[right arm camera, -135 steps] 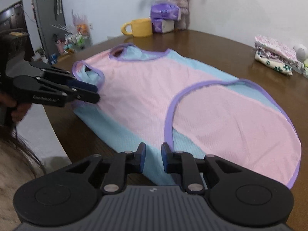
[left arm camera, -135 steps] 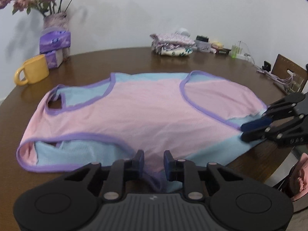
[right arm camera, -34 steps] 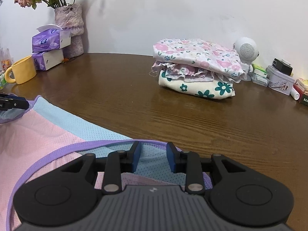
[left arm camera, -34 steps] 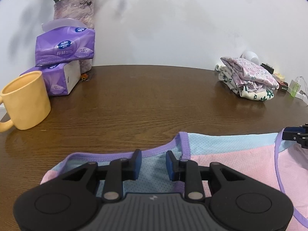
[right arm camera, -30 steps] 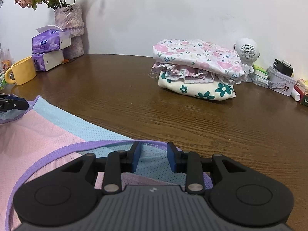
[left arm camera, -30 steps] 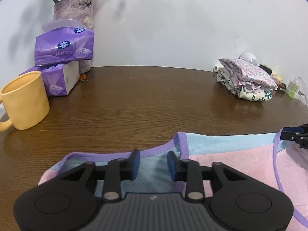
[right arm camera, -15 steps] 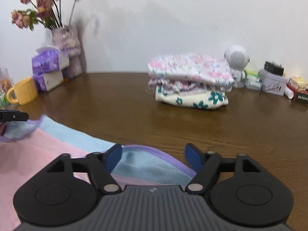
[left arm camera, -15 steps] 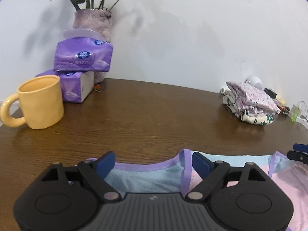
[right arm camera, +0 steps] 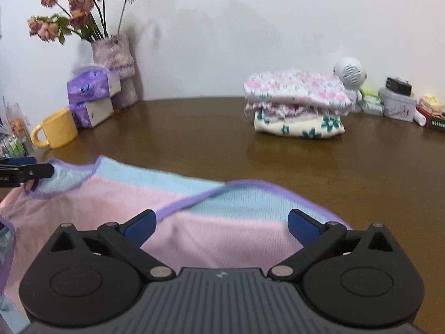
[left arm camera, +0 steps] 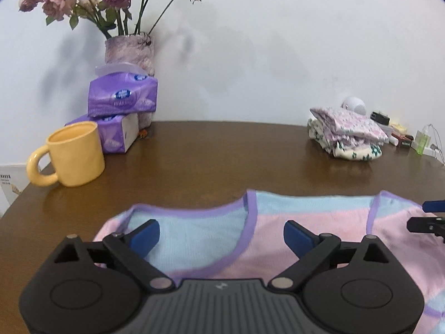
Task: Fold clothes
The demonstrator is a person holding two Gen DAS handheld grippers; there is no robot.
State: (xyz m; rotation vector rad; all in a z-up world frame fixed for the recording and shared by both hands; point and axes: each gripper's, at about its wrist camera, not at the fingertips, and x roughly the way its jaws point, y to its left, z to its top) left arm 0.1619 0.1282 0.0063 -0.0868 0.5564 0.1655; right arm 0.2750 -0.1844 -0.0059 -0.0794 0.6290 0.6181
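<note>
A pink and light-blue sleeveless top with purple trim lies flat on the brown table, folded over toward the far side. My left gripper hovers open above its left shoulder strap, with nothing between the fingers. My right gripper is open too, just above the right strap of the top. The right gripper's tips show at the right edge of the left wrist view. At the left edge of the right wrist view a left fingertip sits beside the strap.
A yellow mug, stacked purple tissue packs and a vase of dried roses stand at the far left. A pile of folded floral clothes sits at the back right, beside a white speaker and small boxes.
Both grippers have opened wide and let go of the strap edges, then lifted a little. The top's far edge now rests on the table.
</note>
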